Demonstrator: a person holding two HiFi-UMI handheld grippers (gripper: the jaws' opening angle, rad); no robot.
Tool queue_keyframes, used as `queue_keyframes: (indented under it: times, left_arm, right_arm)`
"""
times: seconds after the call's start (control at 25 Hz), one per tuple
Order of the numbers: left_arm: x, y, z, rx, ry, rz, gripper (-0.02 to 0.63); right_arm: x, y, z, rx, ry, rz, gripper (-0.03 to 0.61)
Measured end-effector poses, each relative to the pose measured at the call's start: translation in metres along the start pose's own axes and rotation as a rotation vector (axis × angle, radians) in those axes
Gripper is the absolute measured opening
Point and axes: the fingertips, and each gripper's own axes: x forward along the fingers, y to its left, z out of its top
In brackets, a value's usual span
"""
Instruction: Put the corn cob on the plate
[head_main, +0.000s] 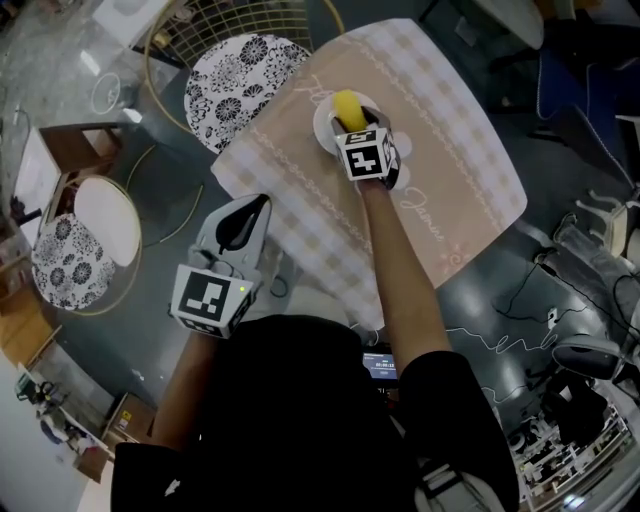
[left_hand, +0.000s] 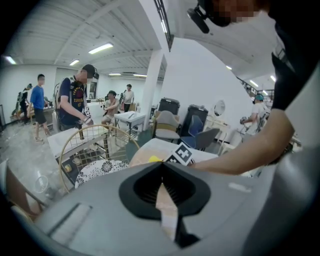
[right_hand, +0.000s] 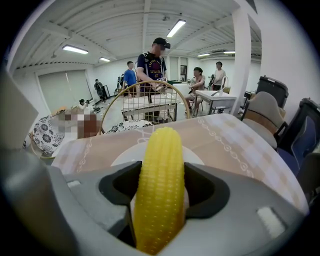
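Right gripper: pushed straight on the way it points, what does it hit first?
Likely the white plate: the right gripper holds the corn cob in its fingers, and the cob's tip leads over the plate. Depth is unclear.

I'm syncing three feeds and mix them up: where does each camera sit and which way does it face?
Head view: on the person's head, facing steeply down at the table; left tool, right tool, right forearm show.
Left gripper view: on the left tool, facing along its shut jaws toward the table; the right forearm shows.
Right gripper view: on the right tool, facing along jaws clamped on the corn cob over the plate.
Shared by head and right gripper views: corn cob, plate.
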Motion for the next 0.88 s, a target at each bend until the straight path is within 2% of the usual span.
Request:
queue_keyframes:
  times: [0.44, 0.6, 0.88]
  left_arm:
    - [-0.004, -0.004, 0.010, 0.007, -0.025, -0.016, 0.003]
    - [-0.008, -0.002, 0.019, 0.014, -0.041, -0.018, 0.003]
    - [-0.014, -0.005, 0.032, 0.049, -0.063, -0.038, 0.003]
  right_arm:
    - [-0.031, -0.003, 0.015, 0.073, -0.075, 0.003, 0.261]
    - [-0.052, -0.004, 0.028, 0.053, -0.113, -0.012, 0.169]
    - [-0.097, 0.002, 0.057, 0.042, -0.193, -0.038, 0.073]
